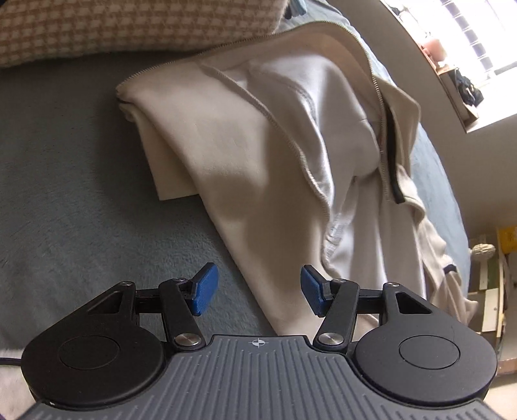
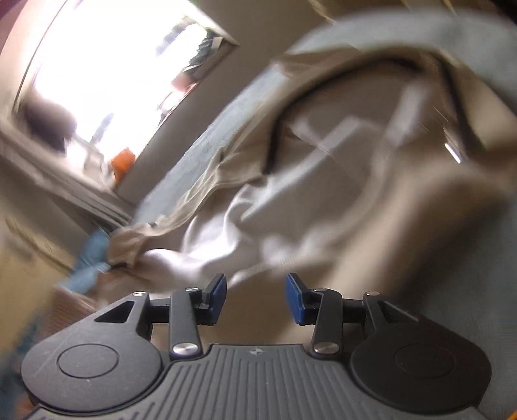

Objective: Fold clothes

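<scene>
In the left wrist view the left gripper hovers with jaws apart and empty over the near edge of the cream jacket, which lies partly doubled on the grey bed, zip to the right, pillow far left. Judging by that, grip a hem corner, not a single layer. The right wrist view is blurred: the right gripper is also apart, empty, near the jacket. No containers show.

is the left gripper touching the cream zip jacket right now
Cannot tell. In the left wrist view the left gripper is open, with the cream jacket on the bed visible between its fingers, but that view does not show whether they rest on the fabric or hover above it.
</scene>
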`<state>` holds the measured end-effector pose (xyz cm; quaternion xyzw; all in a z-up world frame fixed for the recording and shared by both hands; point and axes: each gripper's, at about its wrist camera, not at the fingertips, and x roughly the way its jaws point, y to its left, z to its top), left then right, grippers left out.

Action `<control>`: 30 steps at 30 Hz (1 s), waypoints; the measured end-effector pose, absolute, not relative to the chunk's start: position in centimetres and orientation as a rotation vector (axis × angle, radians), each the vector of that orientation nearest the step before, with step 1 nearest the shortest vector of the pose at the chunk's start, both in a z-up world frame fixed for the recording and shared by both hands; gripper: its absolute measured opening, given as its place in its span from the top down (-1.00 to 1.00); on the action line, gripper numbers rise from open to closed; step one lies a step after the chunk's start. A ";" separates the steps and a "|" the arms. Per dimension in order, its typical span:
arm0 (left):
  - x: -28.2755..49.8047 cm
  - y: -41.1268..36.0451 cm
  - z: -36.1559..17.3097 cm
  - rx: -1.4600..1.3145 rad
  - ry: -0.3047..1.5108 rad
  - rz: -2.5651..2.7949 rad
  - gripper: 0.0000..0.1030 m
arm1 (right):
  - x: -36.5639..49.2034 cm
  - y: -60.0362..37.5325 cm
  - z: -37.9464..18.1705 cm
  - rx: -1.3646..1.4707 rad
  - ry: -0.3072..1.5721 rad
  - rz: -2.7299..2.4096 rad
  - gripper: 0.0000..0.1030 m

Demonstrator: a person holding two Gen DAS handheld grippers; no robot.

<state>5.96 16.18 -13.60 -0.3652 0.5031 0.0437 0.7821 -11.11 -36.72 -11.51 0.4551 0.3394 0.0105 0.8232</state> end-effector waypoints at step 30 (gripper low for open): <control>4.3 15.3 -11.8 -0.638 0.908 0.106 0.91 | -10.7 -42.4 -10.9 1.116 0.478 -0.236 0.90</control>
